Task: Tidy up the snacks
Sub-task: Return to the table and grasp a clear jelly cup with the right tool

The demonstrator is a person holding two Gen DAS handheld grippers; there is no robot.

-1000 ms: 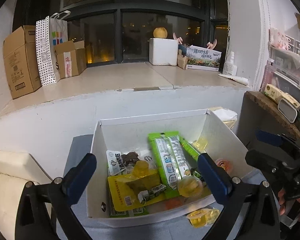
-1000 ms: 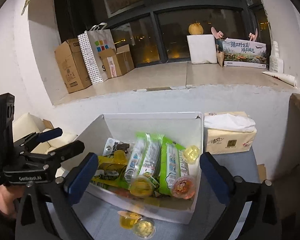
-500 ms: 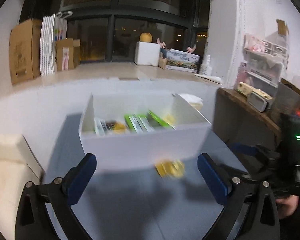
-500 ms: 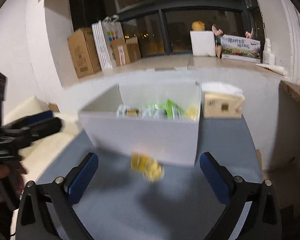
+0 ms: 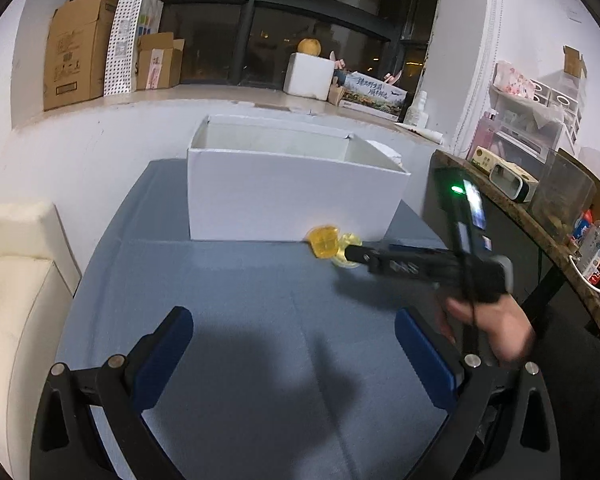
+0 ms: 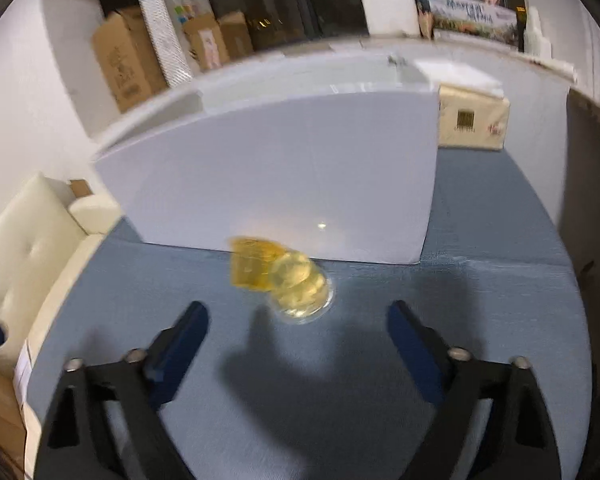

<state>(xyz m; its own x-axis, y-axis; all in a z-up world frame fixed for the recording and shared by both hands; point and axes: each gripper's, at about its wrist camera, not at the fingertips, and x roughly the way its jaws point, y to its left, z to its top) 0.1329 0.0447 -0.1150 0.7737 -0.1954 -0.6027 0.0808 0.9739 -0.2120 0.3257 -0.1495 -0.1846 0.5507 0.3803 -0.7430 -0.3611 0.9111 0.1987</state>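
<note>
The blue table point(image 6: 500, 216) bore the white box point(image 6: 284, 176). Both grippers, left point(image 5: 294, 350) and right point(image 6: 298, 338), gaped wide, empty. 2 yellow jelly cups point(image 6: 278, 276) lay at 12 o'clock from the right gripper, against the box front.

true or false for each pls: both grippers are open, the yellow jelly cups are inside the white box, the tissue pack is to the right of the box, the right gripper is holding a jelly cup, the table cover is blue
1. Both grippers are open. True: the left gripper and the right gripper each show their fingers spread wide with nothing between them.
2. The yellow jelly cups are inside the white box. False: they lie on the table cover, just in front of the box's near wall.
3. The tissue pack sits to the right of the box. True.
4. The right gripper is holding a jelly cup. False: the cups lie ahead of its open fingers, not gripped.
5. The table cover is blue. True.
</note>
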